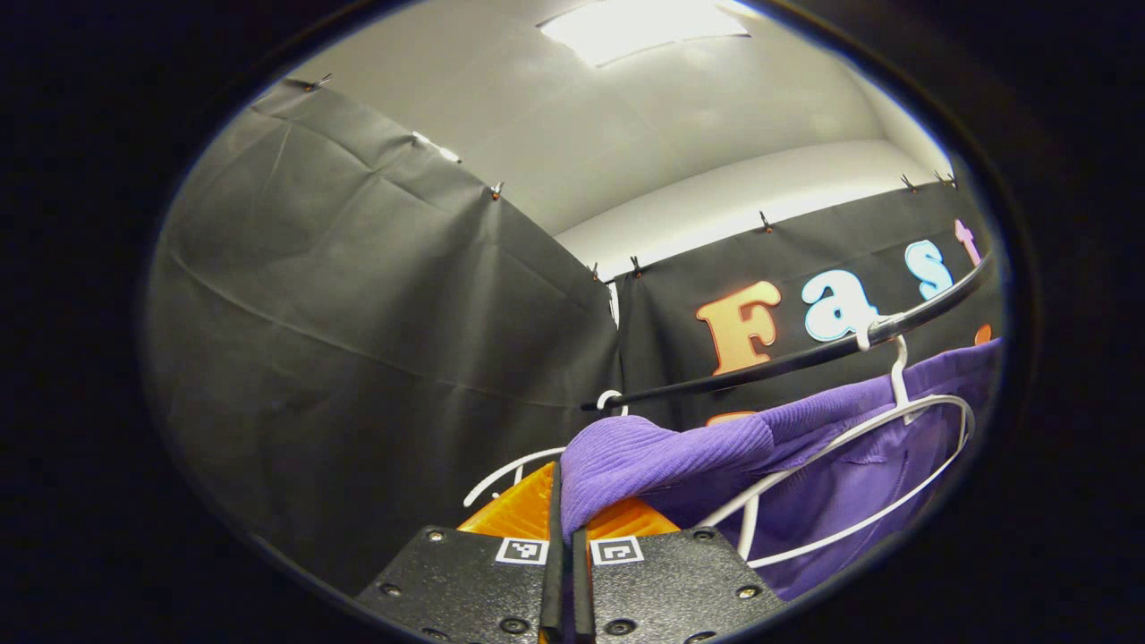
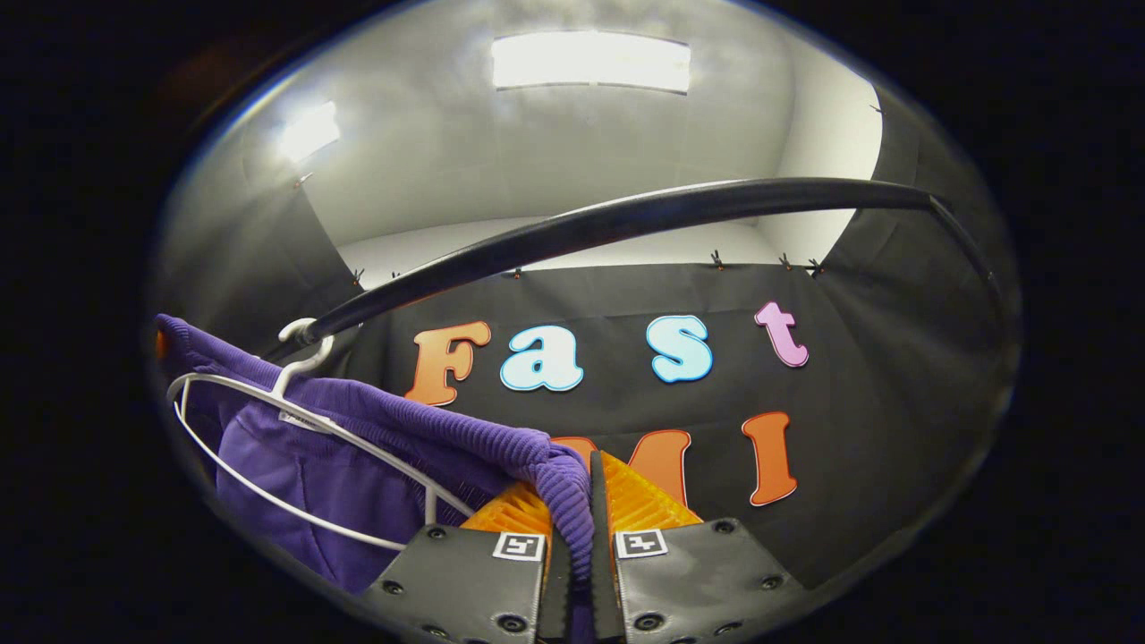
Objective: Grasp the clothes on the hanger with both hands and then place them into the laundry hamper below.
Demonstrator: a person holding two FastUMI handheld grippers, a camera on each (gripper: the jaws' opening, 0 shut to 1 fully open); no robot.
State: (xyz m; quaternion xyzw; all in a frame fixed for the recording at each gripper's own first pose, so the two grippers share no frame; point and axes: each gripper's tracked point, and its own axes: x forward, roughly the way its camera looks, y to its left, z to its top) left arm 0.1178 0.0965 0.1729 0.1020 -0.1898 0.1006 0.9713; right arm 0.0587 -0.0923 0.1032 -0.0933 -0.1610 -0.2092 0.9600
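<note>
- In the left gripper view, the left gripper is nearest to the camera; its two fingers are pressed together and they pinch a fold of the purple sweater between them.
- On the body of this gripper there are two small square black-and-white markers; they are coded patterns, not writing that can be read.
- In the right gripper view, the right gripper is also closed, and its fingers squeeze the ribbed edge of the same purple sweater, which goes down between them.
- This gripper carries the same kind of two square markers.
- The sweater is on the white hanger, stretched between the two grippers; in the right gripper view the white hanger is at the left.
- A small pale label is inside the neck of the sweater; its text is too small to read.
- The hook of the hanger is over the black rail, which in the left gripper view runs across above the sweater.
- Behind is the black cloth wall.
- Above is a pale ceiling with a lit panel.
</note>
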